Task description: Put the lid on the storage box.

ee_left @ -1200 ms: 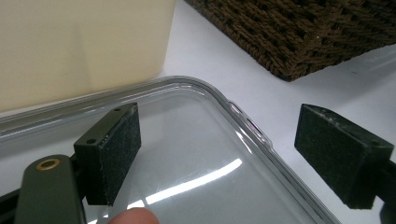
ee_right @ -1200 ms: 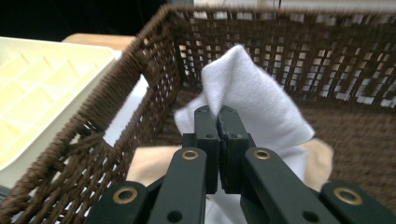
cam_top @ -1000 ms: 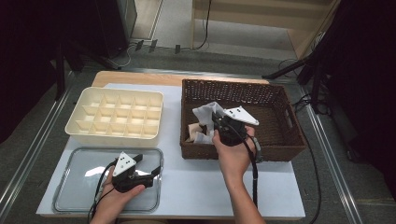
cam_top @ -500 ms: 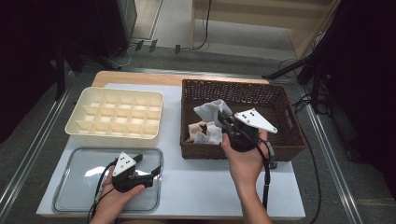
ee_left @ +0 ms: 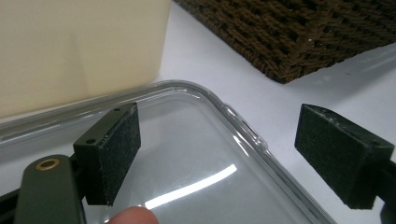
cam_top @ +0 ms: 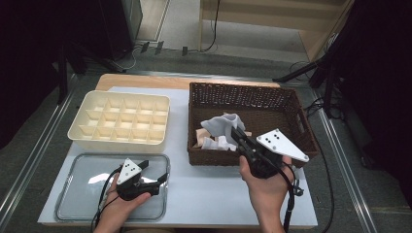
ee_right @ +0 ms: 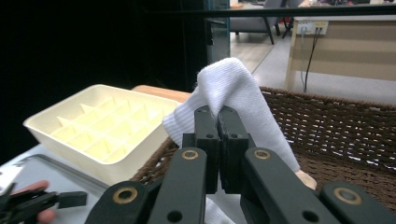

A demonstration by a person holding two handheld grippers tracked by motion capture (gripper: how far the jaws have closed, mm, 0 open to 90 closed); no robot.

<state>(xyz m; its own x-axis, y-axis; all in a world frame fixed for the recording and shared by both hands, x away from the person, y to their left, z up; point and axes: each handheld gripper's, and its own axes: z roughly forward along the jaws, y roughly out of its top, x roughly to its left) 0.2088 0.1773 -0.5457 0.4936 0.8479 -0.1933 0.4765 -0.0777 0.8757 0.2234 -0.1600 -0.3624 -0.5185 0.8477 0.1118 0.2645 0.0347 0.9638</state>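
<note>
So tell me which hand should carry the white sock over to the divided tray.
Right. The right gripper is already shut on the white sock above the wicker basket; the left gripper sits open over the clear tray.

No text, label, brand, number or sign can be read in any of the views.
</note>
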